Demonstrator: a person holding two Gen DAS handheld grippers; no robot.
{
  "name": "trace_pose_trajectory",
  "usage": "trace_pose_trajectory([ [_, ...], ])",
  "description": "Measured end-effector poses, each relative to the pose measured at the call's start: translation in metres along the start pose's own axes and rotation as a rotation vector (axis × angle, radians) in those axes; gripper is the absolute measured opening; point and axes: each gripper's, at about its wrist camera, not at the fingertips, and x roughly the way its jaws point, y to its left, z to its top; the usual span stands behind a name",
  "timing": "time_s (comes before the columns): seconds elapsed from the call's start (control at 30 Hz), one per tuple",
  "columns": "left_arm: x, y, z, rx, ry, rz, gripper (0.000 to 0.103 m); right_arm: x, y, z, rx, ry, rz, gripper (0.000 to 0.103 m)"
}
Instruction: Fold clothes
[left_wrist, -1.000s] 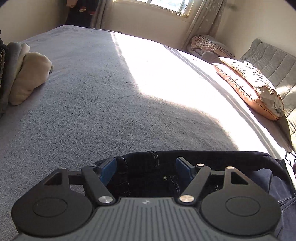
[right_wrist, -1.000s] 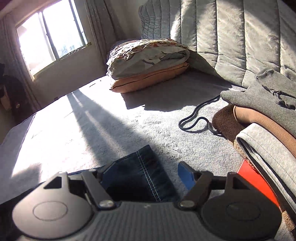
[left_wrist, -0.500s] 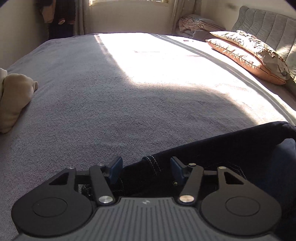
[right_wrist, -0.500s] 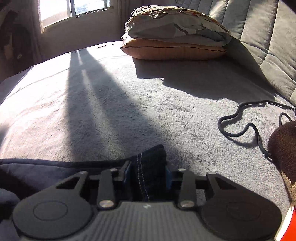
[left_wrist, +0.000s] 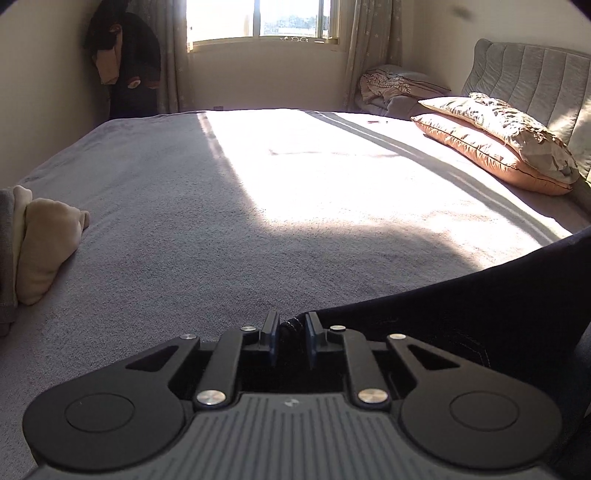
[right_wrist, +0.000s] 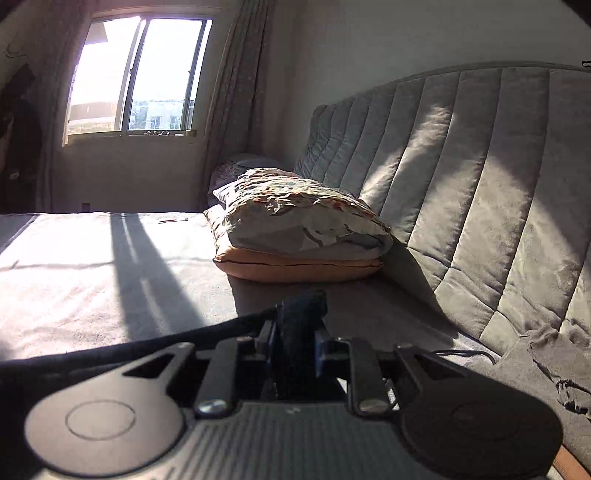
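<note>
Dark blue jeans (left_wrist: 480, 310) stretch across the lower right of the left wrist view, lifted off the grey bed cover (left_wrist: 184, 221). My left gripper (left_wrist: 291, 334) is closing, its blue pads pressed on a stitched edge of the jeans. In the right wrist view a dark fold of the same jeans (right_wrist: 301, 317) sticks up between the fingers of my right gripper (right_wrist: 297, 339), whose jaws are closing and clamp it. The taut denim edge (right_wrist: 129, 349) runs off to the left.
Two stacked pillows (right_wrist: 299, 232) lie against the padded grey headboard (right_wrist: 461, 184). A beige and grey pile of folded clothes (left_wrist: 40, 243) sits at the bed's left edge. Grey garments (right_wrist: 546, 362) and a black cord (right_wrist: 465, 354) lie at the right. A window (left_wrist: 258, 20) stands beyond the bed.
Both grippers went from wide apart to clamped on the jeans. The right one rose and swung toward the headboard, lifting its denim corner; the left rolled level with the cloth now pulled taut.
</note>
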Motion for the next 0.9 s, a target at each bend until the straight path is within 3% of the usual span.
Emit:
trace_pose_trajectory([
  [0.03, 0.0, 0.001, 0.0, -0.005, -0.01, 0.013, 0.016, 0.005, 0.001, -0.001, -0.006, 0.014, -0.017, 0.02],
  [0.07, 0.001, 0.001, 0.0, -0.006, -0.021, 0.036, 0.009, 0.012, 0.002, -0.005, -0.01, 0.039, -0.023, 0.022],
  [0.17, 0.007, 0.009, 0.0, 0.009, -0.018, 0.156, 0.009, 0.053, 0.01, -0.038, -0.043, 0.234, -0.072, 0.029],
  [0.23, 0.004, 0.025, 0.0, -0.07, 0.005, 0.132, 0.009, 0.062, 0.02, -0.06, -0.104, 0.315, -0.121, 0.028],
  [0.3, -0.003, 0.036, 0.0, -0.146, 0.013, 0.056, 0.011, 0.044, 0.018, -0.064, -0.036, 0.275, -0.123, 0.037],
  [0.33, -0.007, 0.035, -0.001, -0.148, 0.017, 0.044, 0.018, 0.032, 0.015, -0.064, 0.029, 0.277, -0.081, 0.049],
  [0.43, -0.014, 0.025, -0.006, -0.076, 0.038, 0.078, 0.04, 0.011, 0.023, -0.065, 0.051, 0.306, -0.004, 0.053],
  [0.53, -0.021, 0.03, -0.012, -0.113, 0.082, 0.073, 0.043, -0.019, 0.045, -0.066, 0.004, 0.322, 0.096, 0.06],
  [0.67, -0.038, 0.042, -0.023, -0.217, 0.121, 0.032, 0.047, -0.066, 0.08, -0.074, -0.055, 0.353, 0.309, 0.069],
  [0.77, -0.057, 0.041, -0.037, -0.222, 0.131, 0.037, 0.056, -0.108, 0.112, -0.09, -0.18, 0.377, 0.486, 0.072],
  [0.87, -0.07, 0.04, -0.054, -0.24, 0.168, 0.016, 0.057, -0.144, 0.137, -0.115, -0.332, 0.421, 0.644, 0.081],
  [0.9, -0.073, 0.041, -0.059, -0.257, 0.182, 0.011, 0.057, -0.146, 0.141, -0.123, -0.35, 0.43, 0.632, 0.081],
])
